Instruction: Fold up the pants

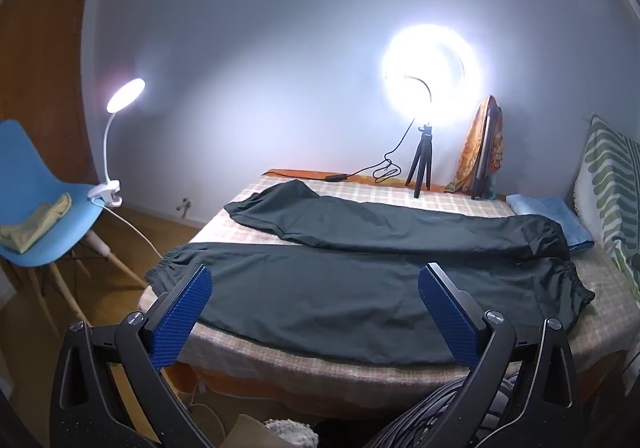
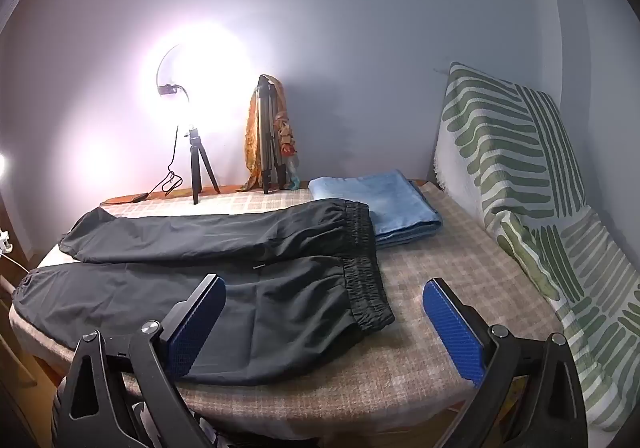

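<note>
Dark pants (image 1: 360,272) lie spread flat on the checked bed cover (image 1: 360,191), legs apart, cuffs to the left, elastic waistband (image 2: 364,280) to the right. The pants also show in the right wrist view (image 2: 224,260). My left gripper (image 1: 314,288) is open and empty, held above the near leg at the bed's front edge. My right gripper (image 2: 324,300) is open and empty, held above the waistband end of the near leg. Neither gripper touches the cloth.
A folded blue towel (image 2: 376,203) lies beyond the waistband. A ring light on a tripod (image 1: 430,75) and a draped tripod (image 2: 270,139) stand at the back. A green-patterned cushion (image 2: 520,175) leans at the right. A blue chair (image 1: 36,191) with a clip lamp (image 1: 120,103) stands left.
</note>
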Motion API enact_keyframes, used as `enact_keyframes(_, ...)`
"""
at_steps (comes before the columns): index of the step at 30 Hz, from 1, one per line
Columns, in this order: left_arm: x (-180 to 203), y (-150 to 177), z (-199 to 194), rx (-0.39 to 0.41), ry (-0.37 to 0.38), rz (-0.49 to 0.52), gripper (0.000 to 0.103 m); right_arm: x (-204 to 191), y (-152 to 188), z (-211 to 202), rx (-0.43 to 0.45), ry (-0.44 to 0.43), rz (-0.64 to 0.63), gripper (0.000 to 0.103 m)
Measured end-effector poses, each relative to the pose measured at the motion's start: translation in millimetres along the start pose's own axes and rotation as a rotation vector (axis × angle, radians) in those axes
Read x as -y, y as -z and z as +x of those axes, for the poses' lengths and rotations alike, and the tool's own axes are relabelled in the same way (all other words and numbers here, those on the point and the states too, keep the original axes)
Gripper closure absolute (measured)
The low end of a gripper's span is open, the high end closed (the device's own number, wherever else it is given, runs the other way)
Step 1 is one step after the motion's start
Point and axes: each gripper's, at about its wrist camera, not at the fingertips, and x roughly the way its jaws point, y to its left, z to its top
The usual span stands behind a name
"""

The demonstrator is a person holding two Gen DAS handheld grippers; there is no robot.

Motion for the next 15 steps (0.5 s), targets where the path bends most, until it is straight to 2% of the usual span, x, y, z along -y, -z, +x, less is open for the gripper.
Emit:
enact_keyframes(5, 8.4, -2.9, -2.8, 0.025, -0.032, 0.038, 0.001, -0.8, 0.1, -1.1, -0.001, 0.006, -0.002, 0.002)
enact_keyframes(15, 5.5, -4.5, -5.2, 0.043, -0.016, 0.009, 0.001, -4.5, 1.2, -1.2, 0.002, 0.006, -0.012, 0.002)
